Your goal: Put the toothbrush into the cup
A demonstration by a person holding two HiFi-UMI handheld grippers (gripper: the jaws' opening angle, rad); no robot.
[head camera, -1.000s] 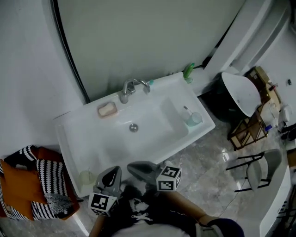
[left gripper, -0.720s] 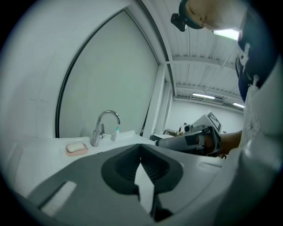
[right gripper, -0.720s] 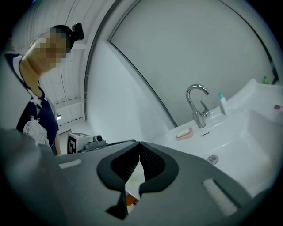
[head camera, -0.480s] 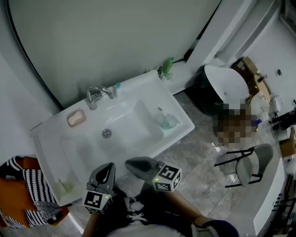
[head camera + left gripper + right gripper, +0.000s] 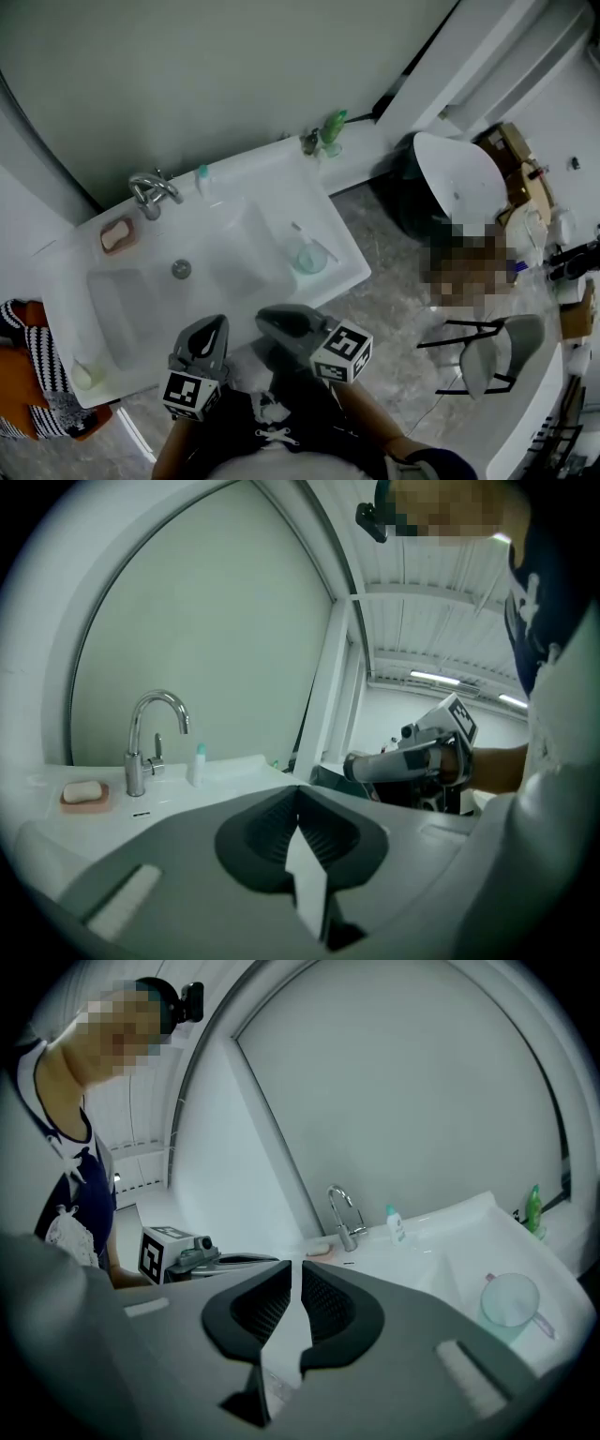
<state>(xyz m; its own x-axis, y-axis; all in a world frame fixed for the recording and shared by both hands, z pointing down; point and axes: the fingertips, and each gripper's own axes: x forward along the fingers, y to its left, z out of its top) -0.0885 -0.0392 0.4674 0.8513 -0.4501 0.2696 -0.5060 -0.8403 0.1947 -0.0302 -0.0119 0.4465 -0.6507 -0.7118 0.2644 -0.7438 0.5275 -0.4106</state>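
Bathroom: grey marble floor (image 5: 403, 309), white sink worktop (image 5: 342, 274) set against a large arched wall panel.

Nearest: both grippers are held close to the person's body, short of the worktop's near edge.
- Left gripper (image 5: 212, 326): fingers pressed together at the tips, nothing between them.
- Right gripper (image 5: 266, 322): fingers a narrow slit apart, nothing between them. They have just been opening from closed.

Change over the last second: the head view has swung, so the sink now sits further left in the frame. The cup (image 5: 307, 261) has come from the far right to just beyond the right gripper. Both grippers keep their place at the bottom of the frame. Judgement: this is the approach. The right gripper looks to be readied for a pick, with no contact yet.

Cup: on the flat right-hand part of the worktop, near its near-right corner. Toothbrush (image 5: 315, 243): a thin pale stick at the cup, meeting its rim.

Far edge, left to right: soap dish (image 5: 117, 234), faucet (image 5: 150, 187), small bottle (image 5: 202, 174). A green bottle (image 5: 333, 125) stands at the far right corner.

Unclear:
- Whether the toothbrush stands inside the cup or lies across it is too small to tell. The right gripper view adds only a pinkish tip at the rim and a short stub.
- The hands are hidden beneath the grippers.
- The wall panel is cut off at the top.
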